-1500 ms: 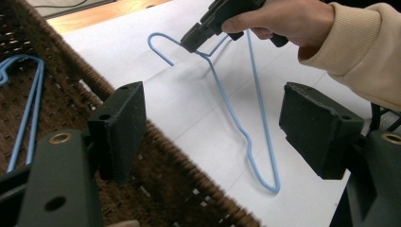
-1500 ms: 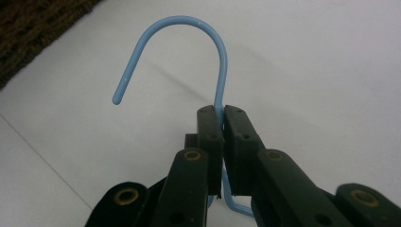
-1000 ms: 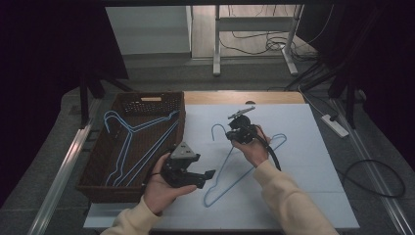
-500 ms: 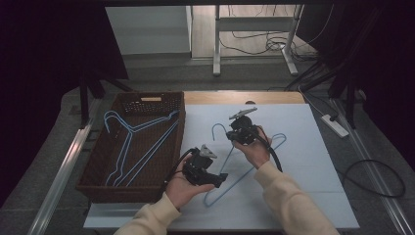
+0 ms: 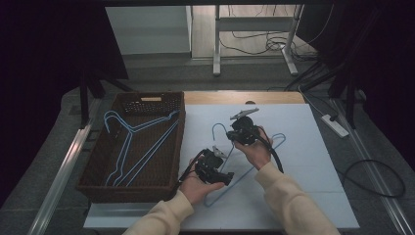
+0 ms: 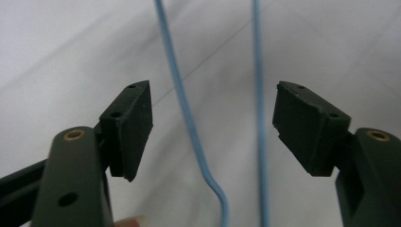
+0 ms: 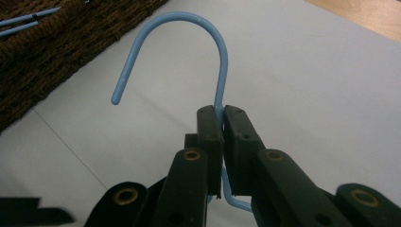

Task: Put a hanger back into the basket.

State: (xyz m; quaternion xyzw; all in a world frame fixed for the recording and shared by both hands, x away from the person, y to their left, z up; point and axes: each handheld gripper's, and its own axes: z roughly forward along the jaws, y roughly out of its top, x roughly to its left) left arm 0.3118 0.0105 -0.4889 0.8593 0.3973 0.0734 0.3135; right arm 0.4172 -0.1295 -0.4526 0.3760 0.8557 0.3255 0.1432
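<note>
R gripper [image 7: 222, 142] clamped on hanger [image 5: 254, 169] neck, ctr frame. L gripper [image 6: 213, 132] wide, just been closing, two wires between, untouched; centre before squeezing.

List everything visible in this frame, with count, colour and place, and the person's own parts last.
hanger on the mat: one, light blue wire, neck clamped by the right gripper
hangers in the basket: two or so, light blue, lying flat
basket: one, dark brown wicker, left of the mat
mat: one, white, on the table
power strip: one, white, floor at right
right gripper: black, shut on the hanger's neck
left gripper: black, jaws apart astride two hanger wires, just been closing
sleeves: two, cream
</note>
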